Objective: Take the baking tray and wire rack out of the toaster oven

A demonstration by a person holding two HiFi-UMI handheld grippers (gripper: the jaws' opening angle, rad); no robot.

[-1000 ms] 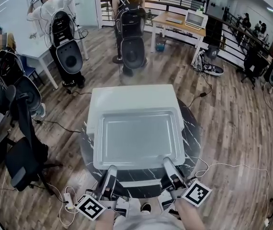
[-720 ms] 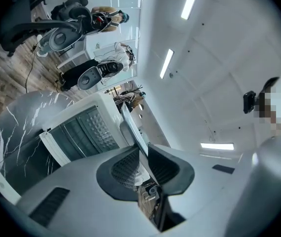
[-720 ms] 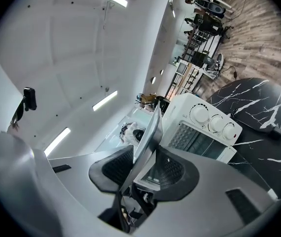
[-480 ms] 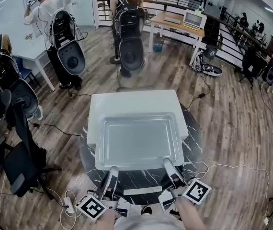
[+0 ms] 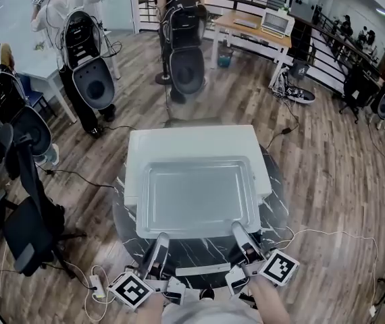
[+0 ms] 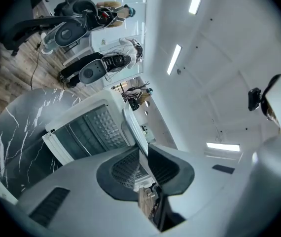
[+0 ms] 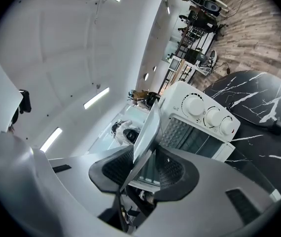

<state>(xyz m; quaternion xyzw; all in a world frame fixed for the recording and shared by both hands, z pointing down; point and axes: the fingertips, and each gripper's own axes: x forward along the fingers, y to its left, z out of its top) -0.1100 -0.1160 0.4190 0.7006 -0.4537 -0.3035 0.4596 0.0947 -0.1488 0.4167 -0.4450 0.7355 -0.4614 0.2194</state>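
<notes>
The baking tray [image 5: 196, 198] was already out of the toaster oven [image 5: 192, 140] and hung level above its white top, carried by its near rim. The left claw [image 5: 160, 238] pinched that rim toward one corner and the right claw [image 5: 240, 229] toward the other. Each was closed down to a narrow gap on the thin metal lip, as both gripper views showed with the rim running between the ribbed pads. Two holds spread along one edge looked chosen to keep the wide, shallow tray from tipping or twisting as it travelled. The oven stood on a round, black marbled surface [image 5: 273, 201], its front open toward the person. From the head view the tray covered the oven mouth, so the cavity was hidden there. The left gripper view caught thin bars inside, but whether they were the wire rack or heating rods could not be told. The hands were cut off at the frame's lower edge.
</notes>
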